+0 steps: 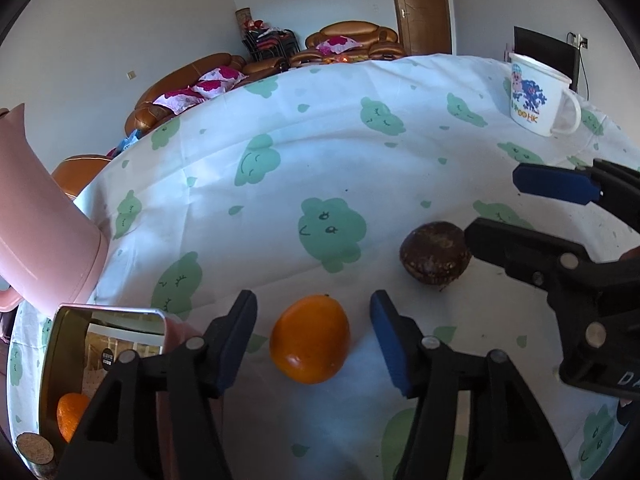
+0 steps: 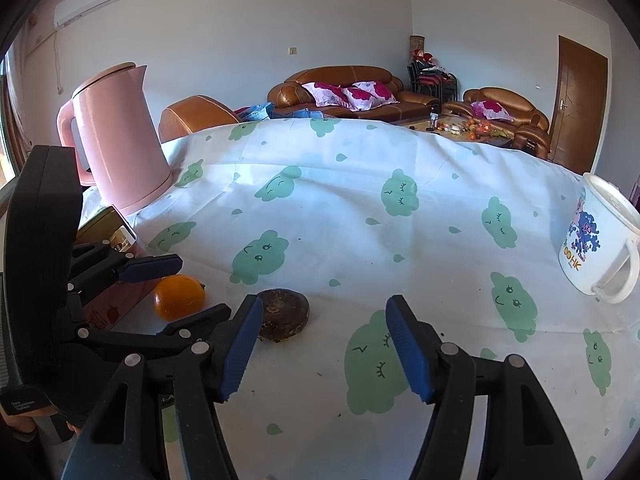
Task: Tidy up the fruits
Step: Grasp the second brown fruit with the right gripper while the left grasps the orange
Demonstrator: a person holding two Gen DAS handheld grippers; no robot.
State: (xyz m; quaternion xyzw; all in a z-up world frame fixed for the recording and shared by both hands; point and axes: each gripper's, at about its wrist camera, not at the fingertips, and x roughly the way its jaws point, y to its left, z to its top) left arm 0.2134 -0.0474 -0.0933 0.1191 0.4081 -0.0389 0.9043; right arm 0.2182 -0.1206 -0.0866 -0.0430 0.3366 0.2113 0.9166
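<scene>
An orange point(image 1: 310, 340) lies on the white cloth with green clouds point(image 1: 320, 140). My left gripper point(image 1: 314, 320) stands open around it, with a gap between each blue pad and the fruit. To its right sits a dark brown, rough round fruit point(image 1: 434, 252). In the right wrist view this brown fruit point(image 2: 284, 312) lies just ahead of my right gripper point(image 2: 324, 316), close to its left finger, and the pads stand apart from it. The right gripper is open. A second orange point(image 1: 70, 416) lies inside the gold-lined tin box point(image 1: 60, 340) at the lower left.
A pink kettle point(image 2: 120, 140) stands at the table's left behind the tin box point(image 2: 108, 224). A white printed mug point(image 2: 600, 248) sits at the right. A cork disc point(image 1: 34, 450) lies by the box's near corner. Sofas stand beyond the table's far edge.
</scene>
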